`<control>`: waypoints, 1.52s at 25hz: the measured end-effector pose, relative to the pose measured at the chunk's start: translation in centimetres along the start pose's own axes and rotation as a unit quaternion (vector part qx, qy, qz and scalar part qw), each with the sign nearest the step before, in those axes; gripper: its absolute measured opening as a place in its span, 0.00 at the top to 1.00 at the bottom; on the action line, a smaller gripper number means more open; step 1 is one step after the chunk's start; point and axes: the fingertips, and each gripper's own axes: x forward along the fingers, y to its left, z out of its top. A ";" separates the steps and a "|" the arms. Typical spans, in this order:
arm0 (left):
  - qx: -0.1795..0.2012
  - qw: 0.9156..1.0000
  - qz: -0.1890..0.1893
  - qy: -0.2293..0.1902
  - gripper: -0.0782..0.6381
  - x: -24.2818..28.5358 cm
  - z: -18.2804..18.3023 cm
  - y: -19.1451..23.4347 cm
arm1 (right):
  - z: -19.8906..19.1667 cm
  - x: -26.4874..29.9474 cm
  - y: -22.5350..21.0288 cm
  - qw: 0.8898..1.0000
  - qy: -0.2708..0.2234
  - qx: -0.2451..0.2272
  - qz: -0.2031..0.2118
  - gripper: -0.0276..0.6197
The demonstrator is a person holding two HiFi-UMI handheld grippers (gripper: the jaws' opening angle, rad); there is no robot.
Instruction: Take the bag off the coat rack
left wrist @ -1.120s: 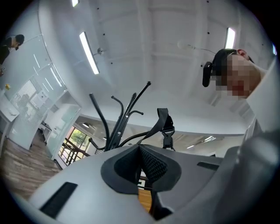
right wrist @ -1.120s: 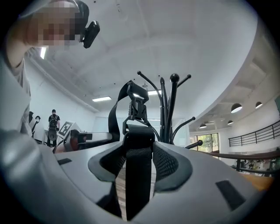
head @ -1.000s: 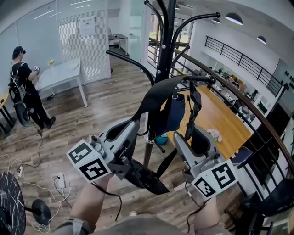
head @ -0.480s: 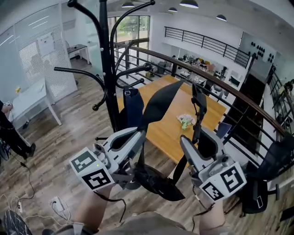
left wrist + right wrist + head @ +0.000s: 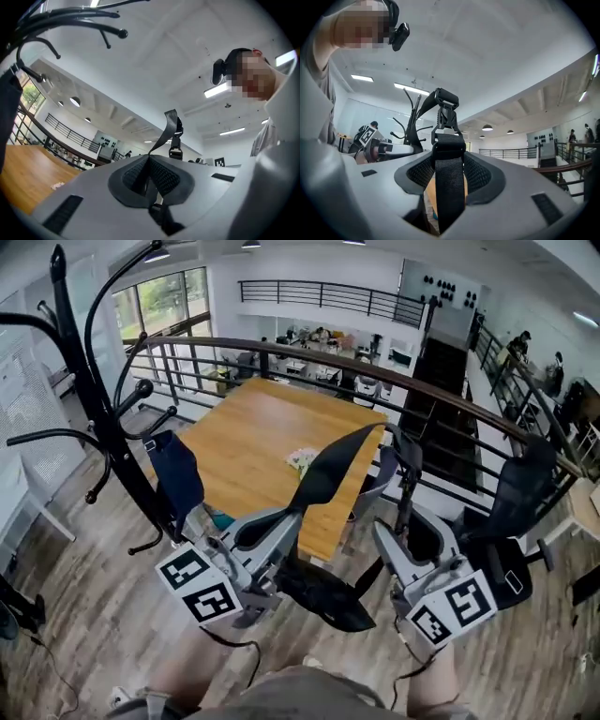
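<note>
A black bag [image 5: 323,592] hangs between my two grippers, away from the coat rack [image 5: 98,418] at the left of the head view. Its wide strap [image 5: 328,470] rises from my left gripper [image 5: 291,517], which is shut on it, and crosses to a buckle [image 5: 403,448] above my right gripper [image 5: 405,521]. In the left gripper view the strap [image 5: 169,126] is pinched between the pads of the left gripper [image 5: 149,161]. The right gripper view shows the webbing [image 5: 450,187] standing upright in the right gripper [image 5: 449,159], pads against both its edges.
A dark blue bag [image 5: 176,474] hangs on the coat rack. A curved railing [image 5: 375,367] runs across behind the grippers, with a wooden table [image 5: 253,442] beyond it. A black office chair [image 5: 511,512] stands at the right. The floor is wood plank.
The black bag's strap has come off the rack's arm. Both grippers have carried the bag to the right, so the rack has shifted from the middle to the left of the view.
</note>
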 end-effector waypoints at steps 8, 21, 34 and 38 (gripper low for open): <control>-0.028 0.997 -0.052 0.053 0.87 3.9 -6.4 0.0 | -5.1 -4.3 -3.8 0.995 0.055 0.033 -0.077 0.64; -0.062 0.987 -0.057 0.135 0.87 4.9 -17.0 0.9 | -15.3 -8.0 -6.7 0.978 0.131 0.079 -0.140 0.64; -0.081 0.984 -0.020 0.156 0.87 3.0 -18.8 3.1 | -17.7 -6.8 -6.5 0.971 0.155 0.120 -0.137 0.64; -0.082 0.986 -0.011 0.146 0.87 2.5 -17.8 3.6 | -17.1 -5.7 -5.9 0.973 0.157 0.113 -0.122 0.65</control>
